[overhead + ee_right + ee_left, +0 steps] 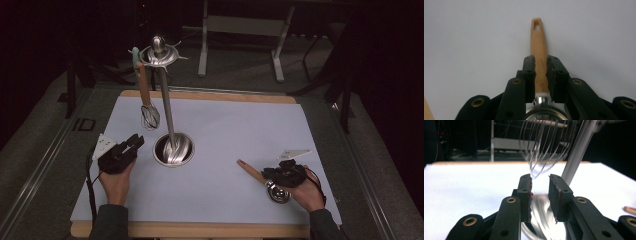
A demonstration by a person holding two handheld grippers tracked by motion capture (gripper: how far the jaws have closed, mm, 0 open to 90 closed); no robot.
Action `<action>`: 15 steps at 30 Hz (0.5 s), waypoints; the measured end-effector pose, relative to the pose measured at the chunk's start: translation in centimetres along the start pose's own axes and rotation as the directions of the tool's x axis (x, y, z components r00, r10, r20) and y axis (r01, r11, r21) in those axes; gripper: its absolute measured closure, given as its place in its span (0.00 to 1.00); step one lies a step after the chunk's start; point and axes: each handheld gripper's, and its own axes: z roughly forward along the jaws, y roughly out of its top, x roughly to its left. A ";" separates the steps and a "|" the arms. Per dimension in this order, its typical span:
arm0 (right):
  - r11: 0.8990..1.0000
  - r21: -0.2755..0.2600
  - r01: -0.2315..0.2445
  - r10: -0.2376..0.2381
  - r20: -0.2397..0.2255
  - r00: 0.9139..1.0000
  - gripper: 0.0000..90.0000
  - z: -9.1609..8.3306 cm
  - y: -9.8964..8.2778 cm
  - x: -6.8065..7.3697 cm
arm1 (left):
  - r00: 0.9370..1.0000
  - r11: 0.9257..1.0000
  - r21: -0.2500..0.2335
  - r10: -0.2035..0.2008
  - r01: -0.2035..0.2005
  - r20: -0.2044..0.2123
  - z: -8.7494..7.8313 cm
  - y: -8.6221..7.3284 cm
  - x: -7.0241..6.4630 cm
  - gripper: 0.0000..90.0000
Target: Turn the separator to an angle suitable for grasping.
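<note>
While flat, ladle handle (539, 50) between right fingers (529, 72)

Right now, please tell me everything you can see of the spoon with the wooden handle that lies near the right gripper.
The spoon lies flat on the pale mat, near its front right corner. It has a light wooden handle with a slotted hanging hole at the far end, a short metal neck and a round shiny metal bowl with stamped lettering. The handle points away from the hand, up and to the left in the high view. The right gripper straddles the handle near the neck, its jaws close on both sides.
</note>
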 end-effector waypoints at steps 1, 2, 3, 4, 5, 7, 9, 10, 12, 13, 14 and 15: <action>1.000 0.011 -0.012 0.012 -0.007 1.000 0.84 0.1 -0.1 -0.1 | 1.000 1.000 0.006 -0.002 0.002 0.002 0.1 -0.4 0.0 0.80; 0.999 0.025 -0.021 0.022 -0.017 1.000 0.83 0.3 -0.2 -0.2 | 1.000 1.000 0.014 -0.005 0.005 0.002 0.2 -0.7 0.0 0.79; 0.999 0.033 -0.029 0.030 -0.018 0.999 0.82 0.4 -0.3 -0.3 | 1.000 1.000 0.023 -0.005 0.005 0.004 0.2 -1.1 0.0 0.79; 0.998 0.044 -0.038 0.039 -0.018 0.999 0.82 0.5 -0.4 -0.3 | 1.000 1.000 0.029 -0.003 0.003 0.005 0.3 -1.4 0.0 0.79; 0.997 0.057 -0.044 0.045 -0.019 0.999 0.81 0.6 -0.5 -0.4 | 1.000 0.999 0.036 -0.002 0.001 0.007 0.4 -1.7 -0.1 0.79; 0.996 0.070 -0.049 0.050 -0.012 0.999 0.78 0.7 -0.7 -0.4 | 1.000 0.999 0.049 -0.003 0.003 0.009 0.5 -2.2 -0.1 0.79; 0.995 0.084 -0.050 0.051 -0.015 0.999 0.78 0.8 -0.8 -0.6 | 1.000 0.998 0.058 -0.009 0.008 0.013 0.7 -2.7 -0.1 0.79; 0.994 0.097 -0.053 0.055 -0.018 0.998 0.77 0.8 -0.8 -0.6 | 1.000 0.998 0.060 -0.015 0.014 0.013 0.7 -2.9 -0.1 0.79; 0.991 0.123 -0.050 0.052 -0.012 0.999 0.77 1.0 -1.0 -0.6 | 1.000 0.998 0.066 -0.022 0.021 0.014 0.8 -3.2 0.0 0.79; 0.990 0.134 -0.049 0.051 -0.011 0.999 0.76 1.1 -1.1 -0.6 | 1.000 0.998 0.065 -0.025 0.024 0.015 0.8 -3.3 0.0 0.79; 0.989 0.140 -0.046 0.048 -0.012 0.999 0.77 1.2 -1.2 -0.6 | 0.999 0.997 0.066 -0.027 0.026 0.016 0.9 -3.4 0.0 0.79; 0.989 0.142 -0.047 0.050 -0.014 0.999 0.77 1.3 -1.2 -0.5 | 1.000 0.997 0.069 -0.026 0.025 0.016 0.9 -3.4 0.0 0.79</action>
